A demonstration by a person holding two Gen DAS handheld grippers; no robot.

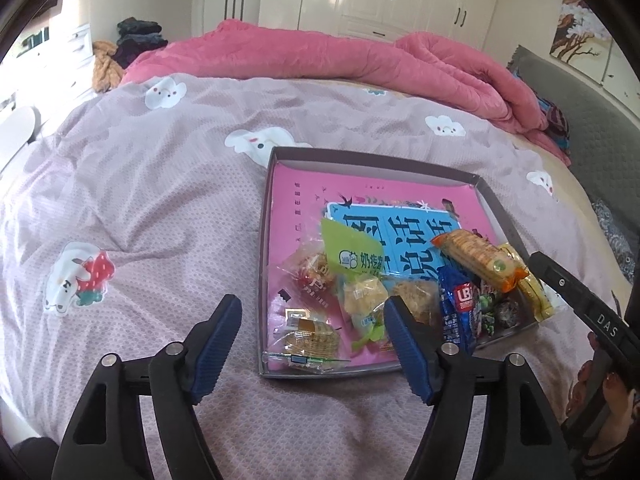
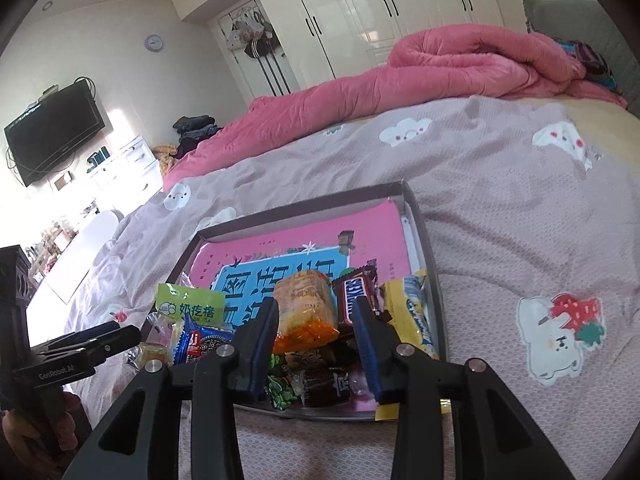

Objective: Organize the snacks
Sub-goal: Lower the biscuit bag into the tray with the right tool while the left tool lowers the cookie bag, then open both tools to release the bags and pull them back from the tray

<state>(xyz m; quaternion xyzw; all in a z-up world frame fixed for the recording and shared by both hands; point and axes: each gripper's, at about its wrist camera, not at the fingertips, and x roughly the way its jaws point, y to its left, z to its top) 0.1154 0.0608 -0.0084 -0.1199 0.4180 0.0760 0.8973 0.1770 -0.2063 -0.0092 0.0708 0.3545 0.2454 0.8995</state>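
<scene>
Already the snacks sit gathered in the shallow box (image 1: 496, 196), which lies on the bed with a pink book (image 1: 296, 200) flat on its bottom. They crowd its near end: a green packet (image 1: 352, 250), an orange-ended pack of crackers (image 1: 480, 258), a blue cookie pack (image 1: 458, 304), a yellow packet (image 2: 416, 312) against the right wall, a chocolate bar (image 2: 356, 292) and several small clear-wrapped pieces. No snack shows loose on the bedcover in either view, so collecting looks mostly done. What seems left is sorting, since the packets overlap in a heap and the far half of the box holds only the book.

Both tools look free. The left gripper (image 1: 312, 346) hangs over the near left corner of the box with its jaws spread wide and nothing between them. The right gripper (image 2: 316, 344) hangs over the near right part of the heap, jaws parted; the cracker pack shows through the gap, but the pads do not seem to press on it.

The surface is soft: a lilac bedcover (image 1: 160, 184) printed with white clouds, wrinkled, so the box may rock. A rolled pink quilt (image 1: 320, 56) lies along the far side. Beyond stand white wardrobes (image 2: 360, 12), a wall television (image 2: 54, 132) and a small round clock (image 2: 153, 42).
</scene>
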